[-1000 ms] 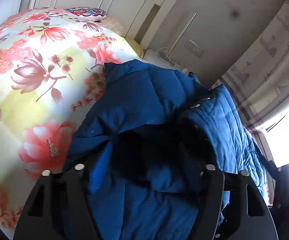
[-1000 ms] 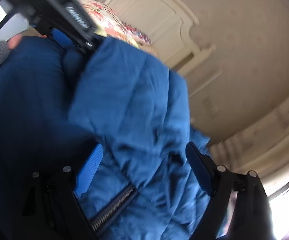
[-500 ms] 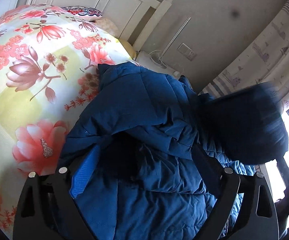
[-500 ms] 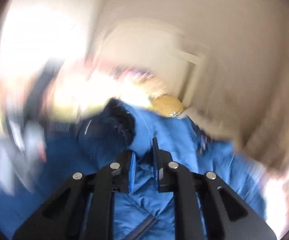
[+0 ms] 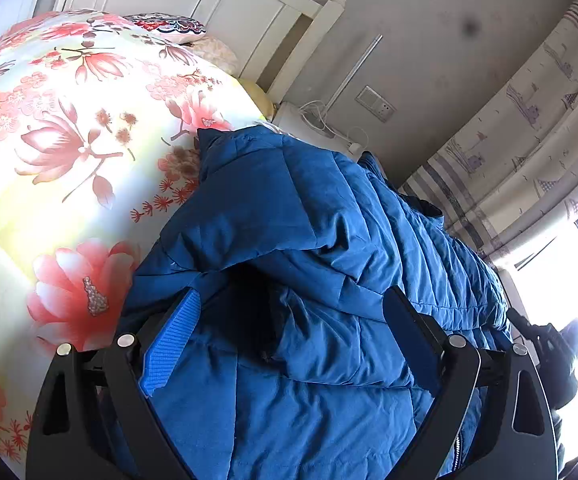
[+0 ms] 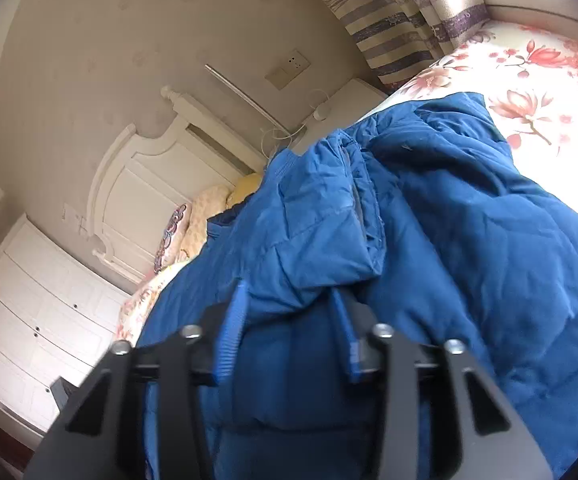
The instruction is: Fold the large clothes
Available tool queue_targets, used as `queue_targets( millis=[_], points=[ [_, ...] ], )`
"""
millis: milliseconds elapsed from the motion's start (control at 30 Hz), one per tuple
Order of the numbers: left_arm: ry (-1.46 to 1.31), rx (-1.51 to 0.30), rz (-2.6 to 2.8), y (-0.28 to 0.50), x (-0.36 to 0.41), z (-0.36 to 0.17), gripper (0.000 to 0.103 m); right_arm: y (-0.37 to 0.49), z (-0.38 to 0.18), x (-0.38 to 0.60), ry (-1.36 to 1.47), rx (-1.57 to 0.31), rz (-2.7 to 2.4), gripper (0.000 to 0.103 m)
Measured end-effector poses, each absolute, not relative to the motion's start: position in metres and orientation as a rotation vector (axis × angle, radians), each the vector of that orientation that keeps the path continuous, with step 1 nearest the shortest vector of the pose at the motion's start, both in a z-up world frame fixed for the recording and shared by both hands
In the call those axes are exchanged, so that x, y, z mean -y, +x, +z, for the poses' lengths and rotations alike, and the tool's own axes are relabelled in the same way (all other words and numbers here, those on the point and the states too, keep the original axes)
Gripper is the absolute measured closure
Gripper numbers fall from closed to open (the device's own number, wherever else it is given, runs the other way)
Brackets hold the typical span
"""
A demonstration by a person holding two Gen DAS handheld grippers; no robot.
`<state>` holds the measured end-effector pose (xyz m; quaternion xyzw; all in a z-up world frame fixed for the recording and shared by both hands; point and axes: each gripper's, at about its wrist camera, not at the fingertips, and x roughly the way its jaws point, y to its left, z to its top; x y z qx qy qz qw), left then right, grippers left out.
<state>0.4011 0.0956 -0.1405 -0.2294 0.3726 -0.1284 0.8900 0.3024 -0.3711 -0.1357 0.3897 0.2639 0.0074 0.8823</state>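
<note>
Blue quilted fabric fills both views: a padded jacket lies on the bed, over a floral bedspread with pink flowers. The left gripper has its jaws wide apart; its blue pads stand on either side of a dark fold of the jacket and do not press on it. The jacket spreads ahead of this gripper and to its right, and the bedspread shows to its left. Further ahead stand a white headboard and a curtain.

The right gripper has its jaws partly apart — they have just been opening. A thick flap of the jacket sits between the pads and hangs over their tips; I cannot tell if the pads press on it. Ahead of this gripper and to its left are pillows and a white wardrobe — the bedspread shows to its right.
</note>
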Motion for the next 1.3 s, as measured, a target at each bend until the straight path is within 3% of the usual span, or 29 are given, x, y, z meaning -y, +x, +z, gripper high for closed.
queue_targets(
  millis=[133,167,267,433,600,700,767,900,1000,1067,1200,1300],
  points=[
    [-0.472,-0.775,-0.265,0.401,-0.096,-0.141,0.013,0.328,-0.131,0.383,0.789,-0.591,-0.045,0.057],
    [-0.473,-0.774,-0.264,0.401,-0.095,-0.141,0.013,0.331,-0.126,0.38,0.749,-0.584,-0.042,0.076],
    [-0.477,-0.77,-0.264,0.4,-0.096,-0.14,0.013,0.321,-0.091,0.364,0.568,-0.485,-0.019,0.088],
    [-0.471,-0.738,-0.242,0.394,-0.098,-0.136,0.013,0.281,-0.062,0.356,0.472,-0.399,-0.021,0.089],
    [-0.446,-0.691,-0.228,0.386,-0.099,-0.129,0.013,0.284,-0.125,0.389,0.614,-0.593,-0.076,0.089],
    [-0.455,-0.688,-0.218,0.385,-0.101,-0.128,0.013,0.273,-0.132,0.391,0.661,-0.648,-0.078,0.081],
    [-0.466,-0.679,-0.206,0.383,-0.104,-0.128,0.013,0.256,-0.119,0.391,0.621,-0.6,-0.171,0.068],
    [-0.467,-0.651,-0.178,0.379,-0.107,-0.124,0.013,0.244,-0.073,0.381,0.412,-0.434,-0.3,0.066],
    [-0.47,-0.631,-0.164,0.376,-0.109,-0.121,0.013,0.279,-0.057,0.359,0.252,-0.471,-0.209,0.059],
    [-0.473,-0.614,-0.156,0.373,-0.111,-0.119,0.013,0.306,-0.058,0.342,0.127,-0.514,-0.188,0.047],
    [-0.413,-0.582,-0.118,0.368,-0.104,-0.105,0.013,0.357,-0.115,0.333,0.041,-0.78,-0.208,0.041],
    [-0.315,-0.56,-0.148,0.369,-0.082,-0.08,0.013,0.358,-0.122,0.327,0.021,-0.76,-0.212,0.04]
  ],
)
